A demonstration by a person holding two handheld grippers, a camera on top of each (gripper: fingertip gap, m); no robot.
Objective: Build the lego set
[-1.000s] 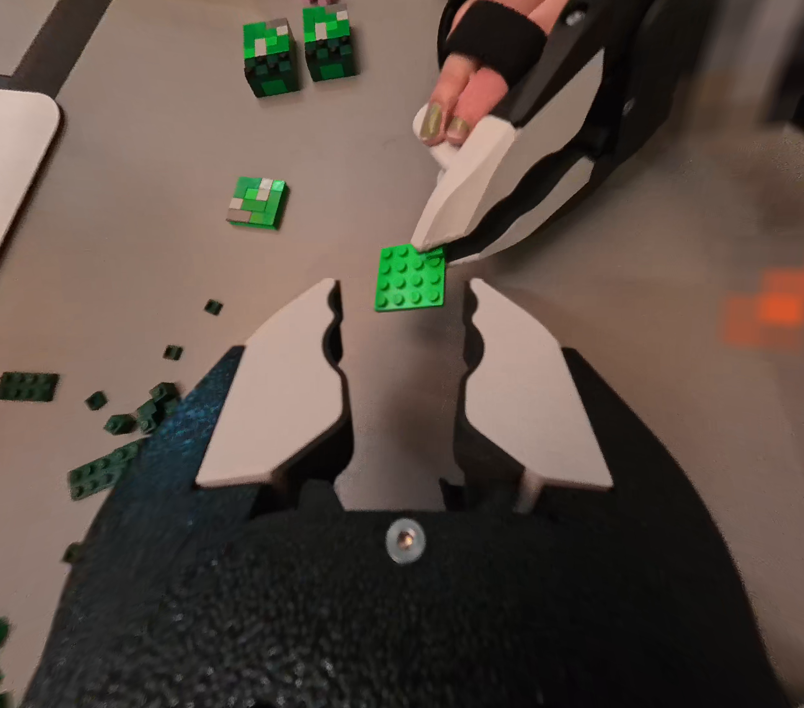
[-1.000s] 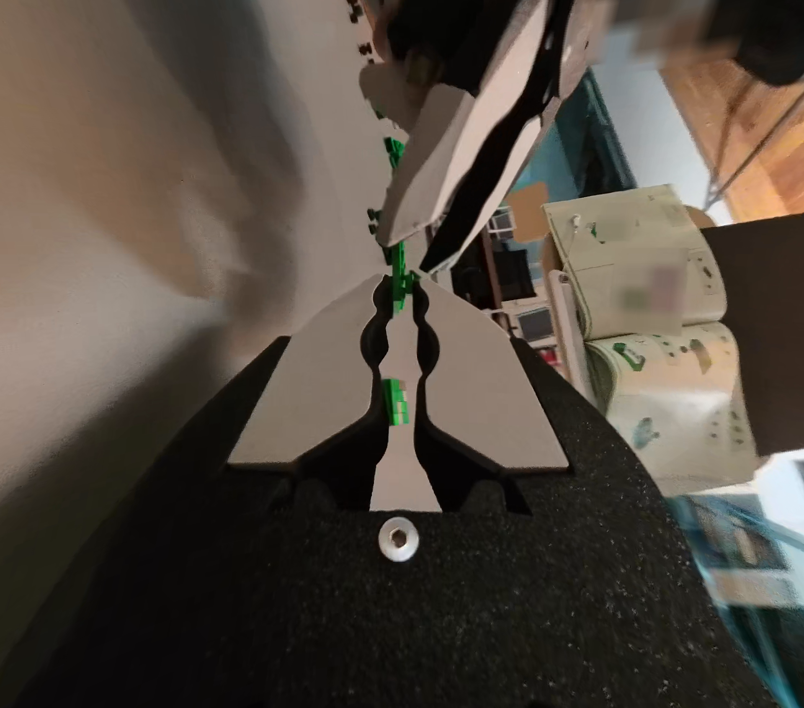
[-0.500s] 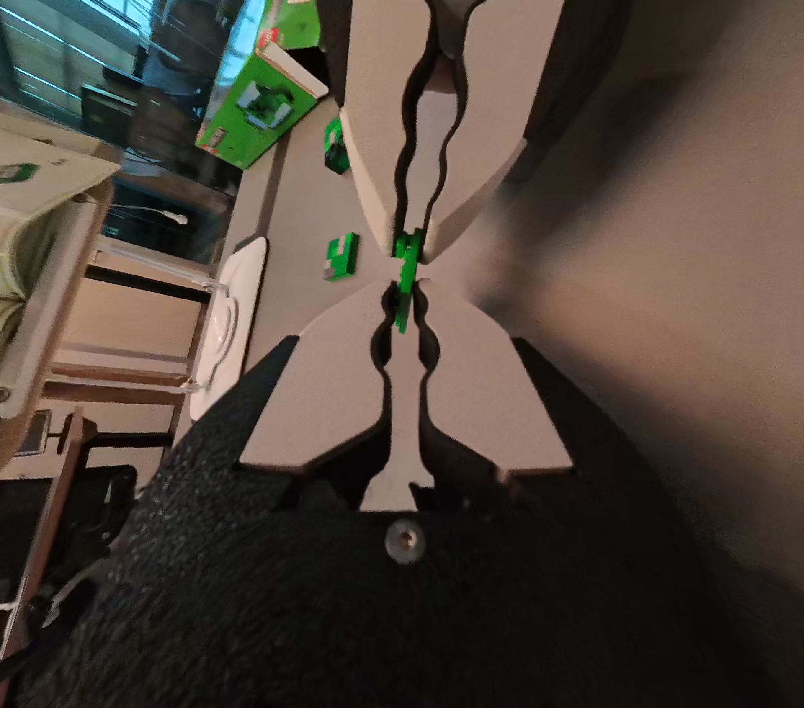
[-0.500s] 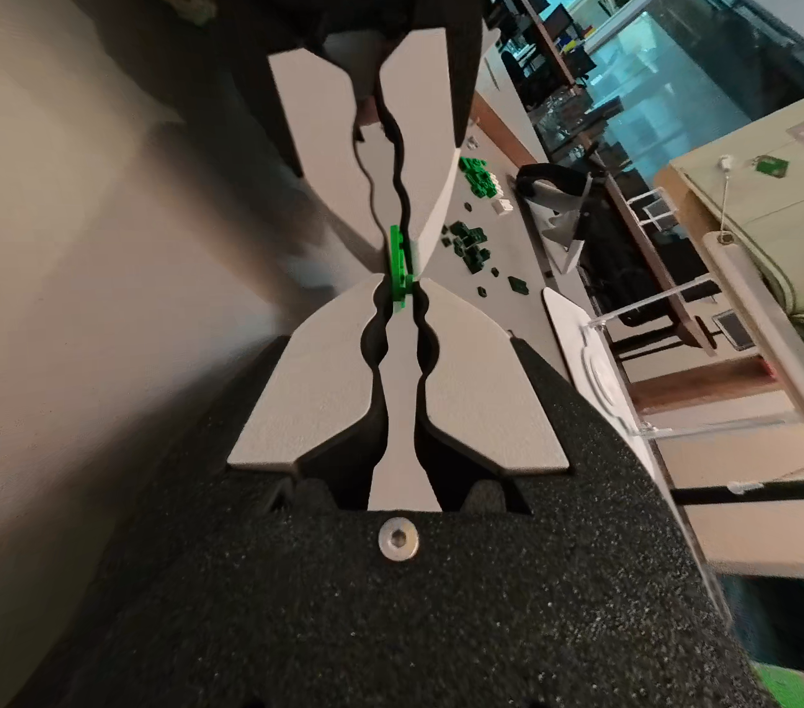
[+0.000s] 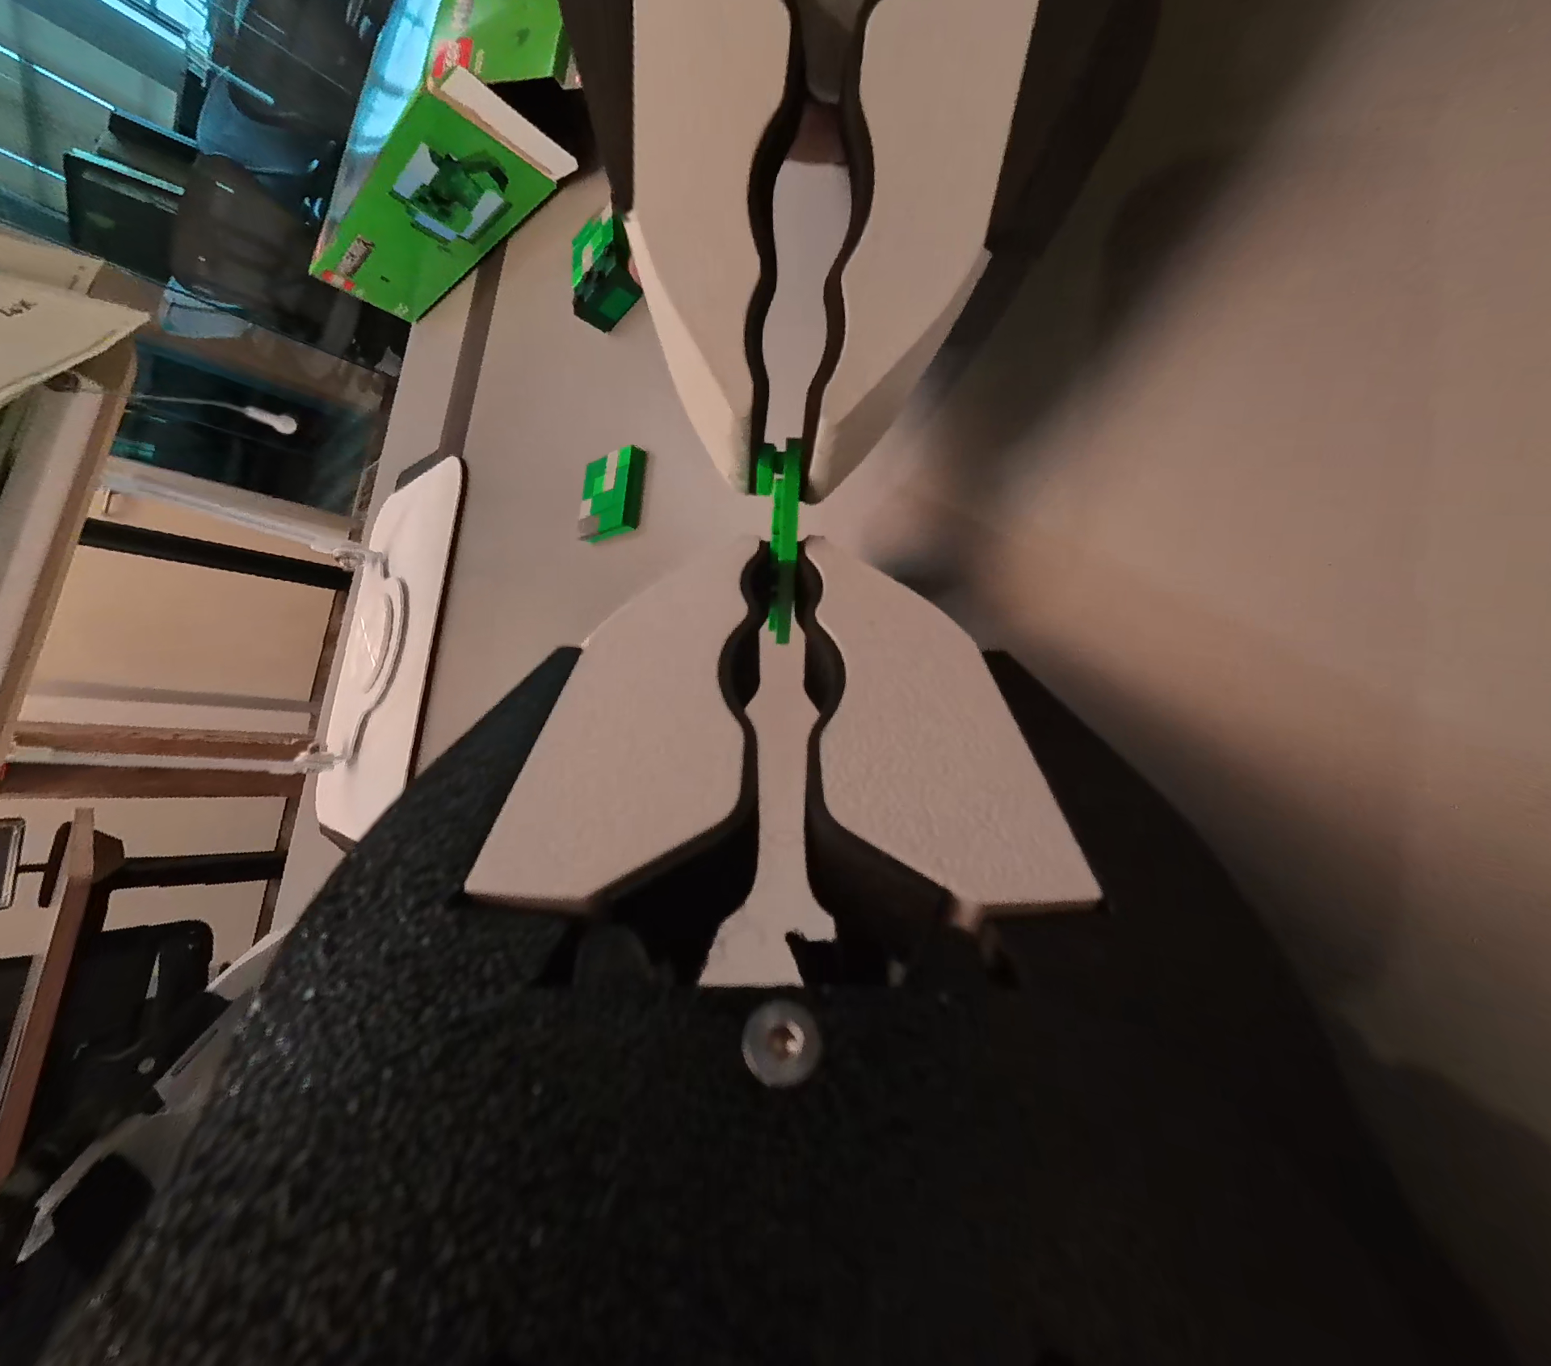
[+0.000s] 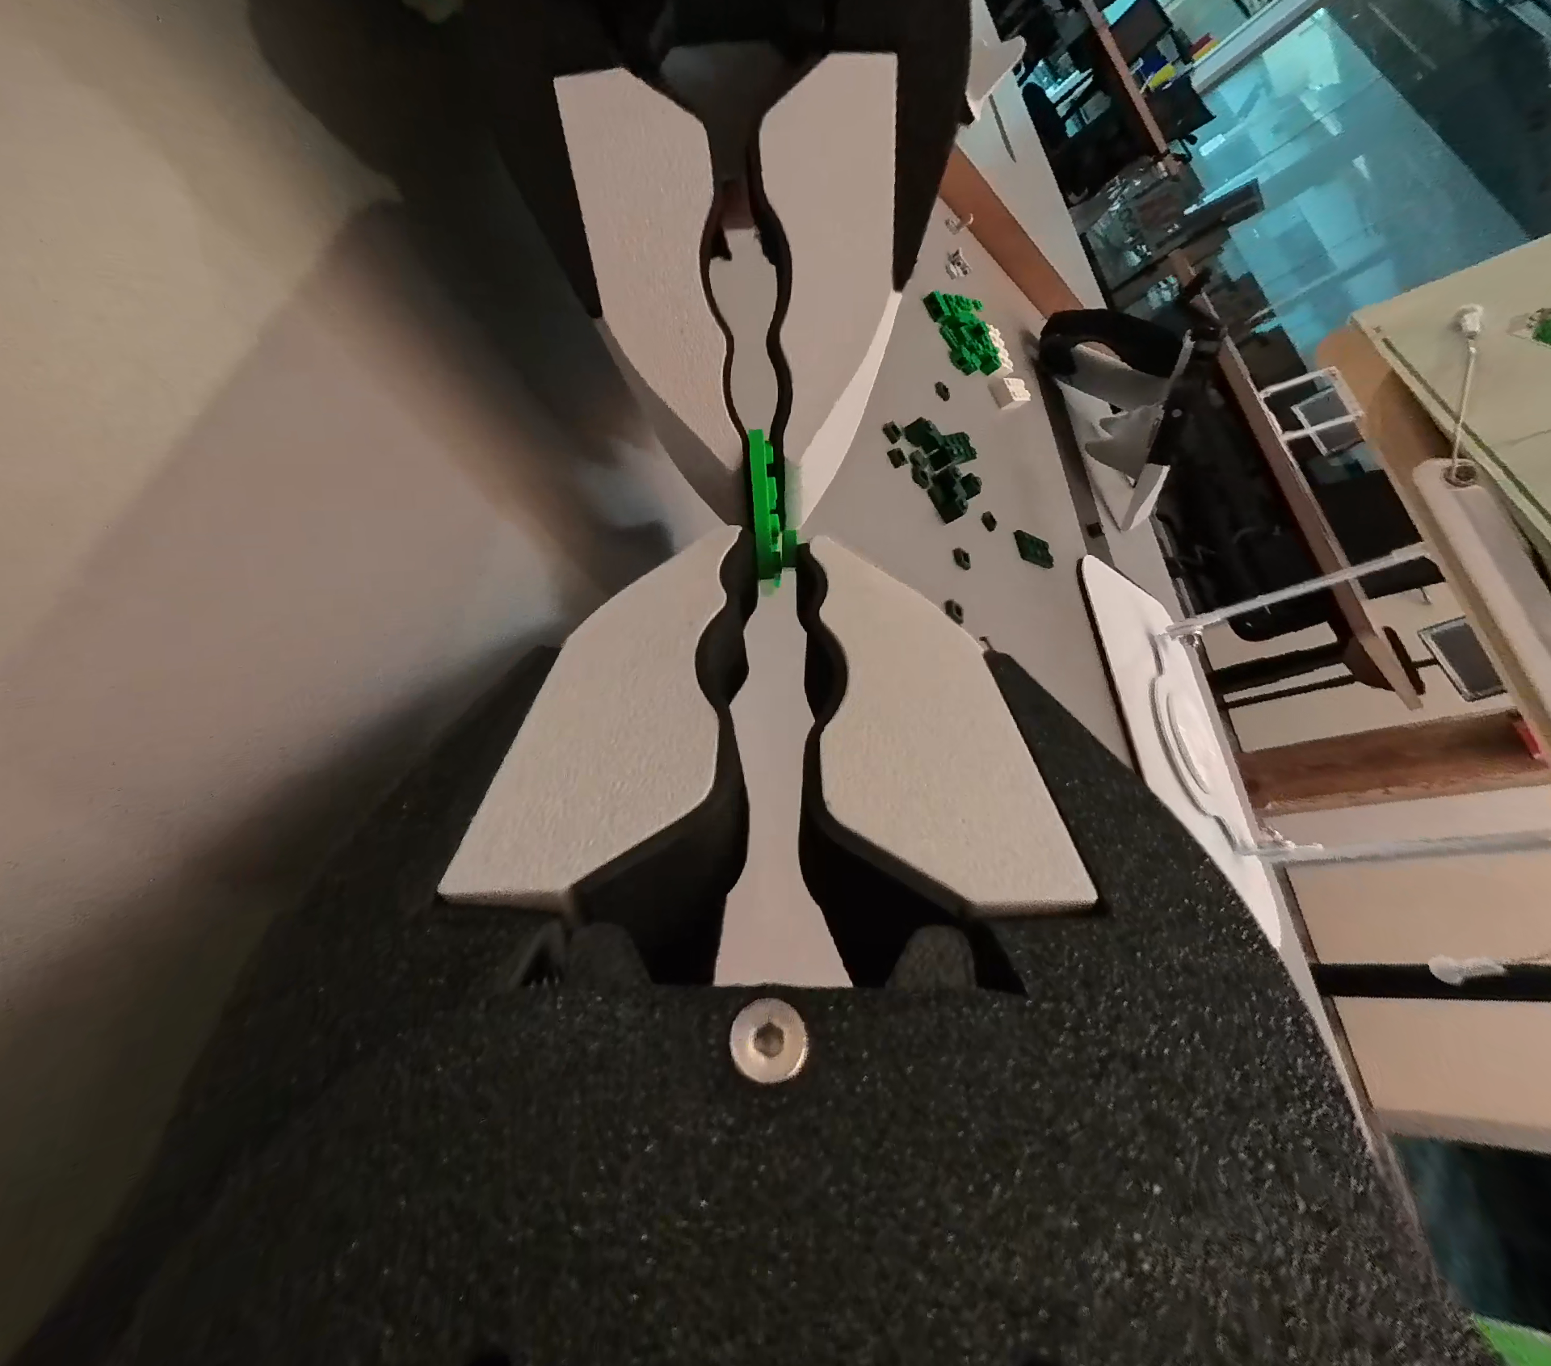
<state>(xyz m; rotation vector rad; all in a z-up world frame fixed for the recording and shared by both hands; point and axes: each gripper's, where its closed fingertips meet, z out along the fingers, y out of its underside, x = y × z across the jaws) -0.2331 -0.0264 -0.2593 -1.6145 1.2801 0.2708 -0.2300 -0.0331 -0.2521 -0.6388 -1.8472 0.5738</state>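
Observation:
A bright green flat lego plate (image 5: 785, 537) is held edge-on above the grey table, gripped from both ends. My left gripper (image 5: 776, 558) is shut on its near end in the left wrist view. The right gripper (image 5: 776, 478) comes in from the top, tip to tip with it, and is shut on the far end. In the right wrist view the same plate (image 6: 764, 503) sits between my right gripper (image 6: 768, 558) below and the left gripper (image 6: 768, 457) above. A small stud or piece shows on the plate's side.
On the table are a green lego box (image 5: 436, 184), a small green block build (image 5: 604, 277) and a flat green tiled square (image 5: 613, 495). Loose dark green bricks (image 6: 940, 461) and a bright green pile (image 6: 965, 327) lie beyond. A white stand base (image 6: 1175, 696) sits at the table edge. Left and right tips are no more than a few centimetres apart. Both grippers' tips are roughly 12 centimetres from the flat green tiled square (image 5: 613, 495).
A second ago the plate lay flat on the table, the right gripper on its edge and the left open. The left has shut on it and both have turned it edge-on, held up.

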